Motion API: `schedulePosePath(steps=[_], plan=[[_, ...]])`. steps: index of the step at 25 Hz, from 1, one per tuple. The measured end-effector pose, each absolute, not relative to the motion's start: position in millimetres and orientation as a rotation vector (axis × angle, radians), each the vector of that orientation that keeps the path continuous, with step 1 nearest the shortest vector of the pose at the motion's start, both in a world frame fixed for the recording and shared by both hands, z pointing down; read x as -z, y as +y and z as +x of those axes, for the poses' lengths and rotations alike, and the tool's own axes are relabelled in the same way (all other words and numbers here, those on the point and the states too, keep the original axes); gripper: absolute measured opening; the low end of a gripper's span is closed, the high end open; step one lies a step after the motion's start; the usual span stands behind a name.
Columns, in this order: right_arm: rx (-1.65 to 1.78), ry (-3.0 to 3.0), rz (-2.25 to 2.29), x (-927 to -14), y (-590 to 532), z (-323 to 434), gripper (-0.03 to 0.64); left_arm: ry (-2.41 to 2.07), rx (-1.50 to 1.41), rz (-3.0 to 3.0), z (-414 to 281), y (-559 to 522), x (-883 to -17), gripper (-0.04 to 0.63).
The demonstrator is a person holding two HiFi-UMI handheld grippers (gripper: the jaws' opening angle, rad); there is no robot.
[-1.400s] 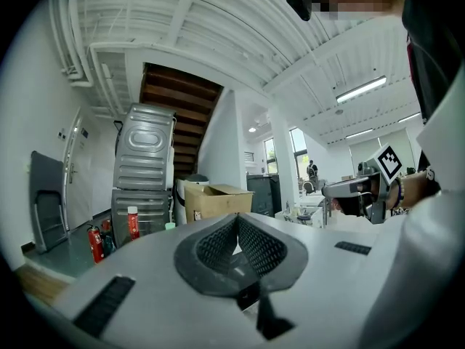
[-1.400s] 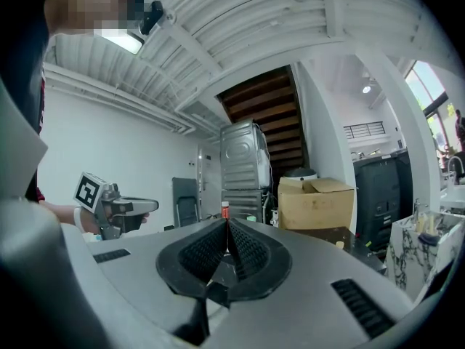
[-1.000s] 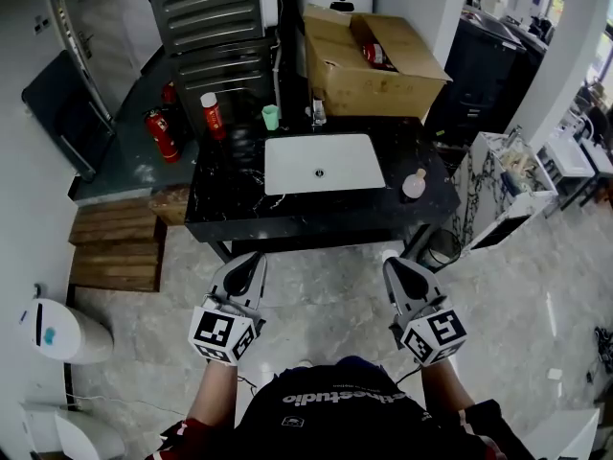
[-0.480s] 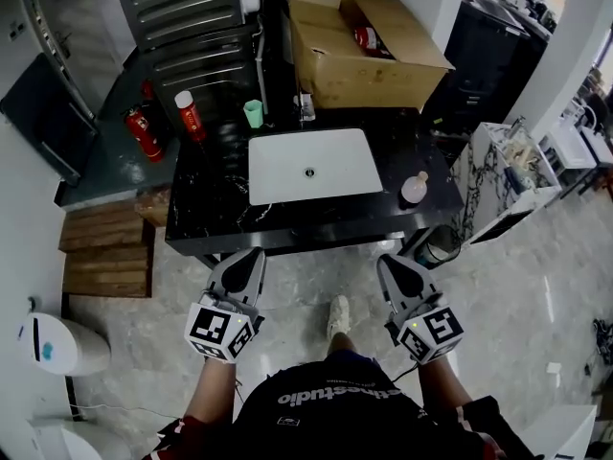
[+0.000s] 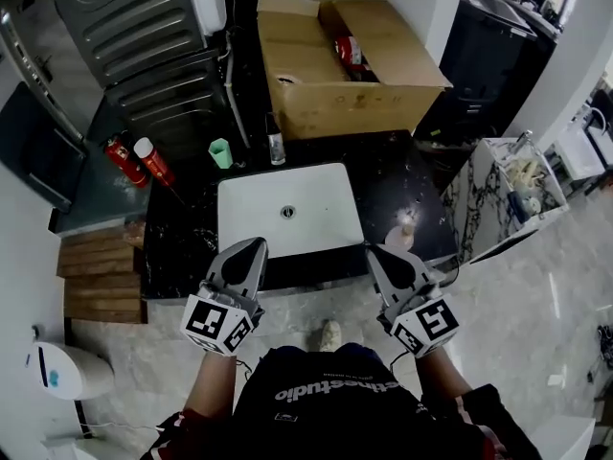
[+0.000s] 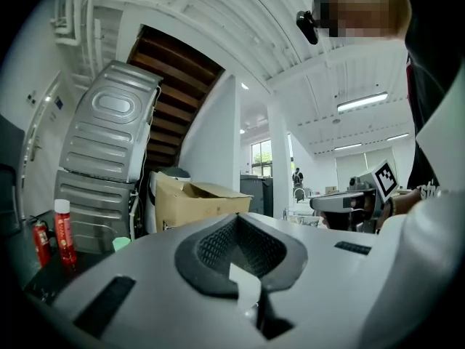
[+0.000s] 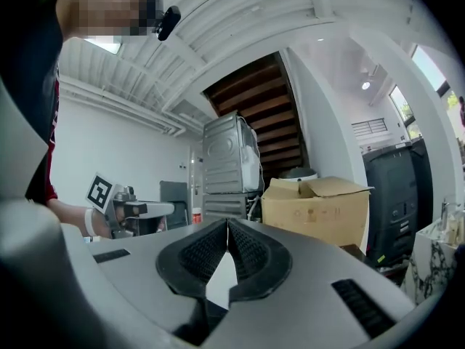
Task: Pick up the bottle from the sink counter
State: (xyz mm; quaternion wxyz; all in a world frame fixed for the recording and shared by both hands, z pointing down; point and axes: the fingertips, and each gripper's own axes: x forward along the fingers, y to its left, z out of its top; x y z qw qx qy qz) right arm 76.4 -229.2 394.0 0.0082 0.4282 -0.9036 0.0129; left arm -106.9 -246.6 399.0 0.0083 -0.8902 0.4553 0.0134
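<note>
Head view showed the small pale pink round bottle with a tan cap [image 5: 401, 232] on the black marble sink counter [image 5: 383, 172]. It sat right of the white rectangular sink basin [image 5: 316, 185], close to the counter's near edge and its right end. It seemed upright, cap up, though the steep downward angle made that hard to confirm.

The right gripper [image 5: 376, 255] was by far the nearer one, with the bottle just beyond its tips and slightly to their right. The left gripper [image 5: 257, 247] sat over the near rim of the basin, well apart from the bottle.

Both pairs of jaws were pressed together with nothing between them. Right gripper view did not show the bottle; it looked level across the room, so the bottle probably lay below its line of sight.

My read: the right jaws would need to open, dip, and swing a little right to straddle an upright body from the near side.

Bare counter surrounded the bottle, so there was room. The risk was a nudge sending it off the right end. The brown cardboard box [image 5: 335, 103], mint green cup [image 5: 220, 152] and red spray can with a white cap [image 5: 153, 161] sat far off, clear of the approach.
</note>
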Motion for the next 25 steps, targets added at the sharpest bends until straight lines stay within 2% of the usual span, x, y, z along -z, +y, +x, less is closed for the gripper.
schedulePosePath(steps=[9,10,13,18,25], plan=[[-0.096,-2.752,1.498,-406.2,-277.7,131.3,0.043,1.202,0.032,-2.898,-26.1,-313.0,-416.7,0.015],[-0.11,-2.741,1.533,-410.1,-281.2,138.2,0.053,1.182,0.038,-2.909,-20.2,-319.1,-420.0,0.014],[-0.156,-2.671,1.611,-432.2,-292.1,162.9,0.153,1.125,0.07,-2.956,-0.7,-335.8,-432.8,0.014],[-0.224,-2.447,1.783,-496.4,-309.1,214.5,0.234,0.98,0.124,-3.05,35.2,-339.6,-453.2,0.015],[-0.345,-2.273,1.778,-589.3,-349.7,236.4,0.252,0.917,0.234,-3.116,56.1,-355.0,-485.8,0.015]])
